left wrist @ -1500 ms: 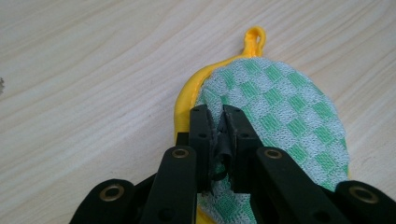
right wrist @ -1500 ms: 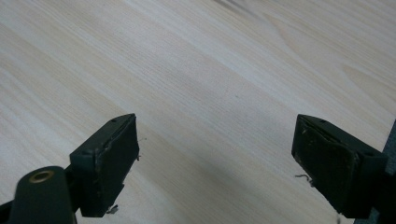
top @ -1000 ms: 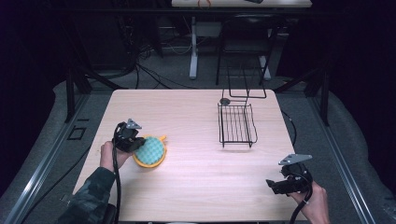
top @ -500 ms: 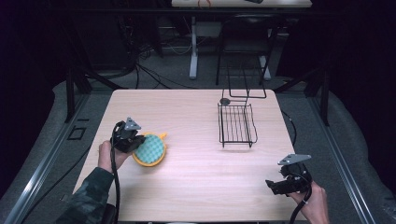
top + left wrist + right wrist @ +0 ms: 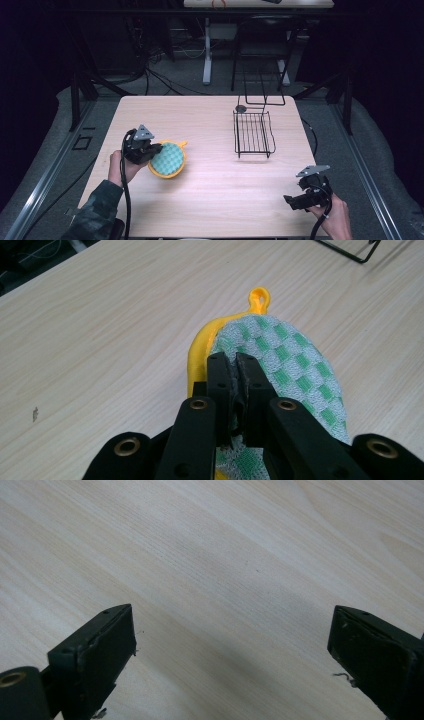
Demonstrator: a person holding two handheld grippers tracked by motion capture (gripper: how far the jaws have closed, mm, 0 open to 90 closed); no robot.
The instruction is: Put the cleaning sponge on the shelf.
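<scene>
A round pot holder (image 5: pixel 170 160), green-and-white checked on one face and yellow on the other with a small yellow loop, is pinched at its near edge by my left gripper (image 5: pixel 153 153) over the table's left side. In the left gripper view the black jaws (image 5: pixel 236 359) are shut on the checked cloth (image 5: pixel 292 367), which hangs slightly above the wood. My right gripper (image 5: pixel 291 201) is held near the table's front right corner. Its jaws (image 5: pixel 232 640) stand wide open with bare wood between them.
A black wire rack (image 5: pixel 253 132) sits at the back right of the light wooden table (image 5: pixel 210 195), with a taller wire frame behind it. One corner of the rack (image 5: pixel 350 251) shows at the top of the left gripper view. Dark floor and cables surround the table.
My left gripper has risen a little and drifted slightly right, carrying the pot holder with it. The right gripper has stayed where it was.
</scene>
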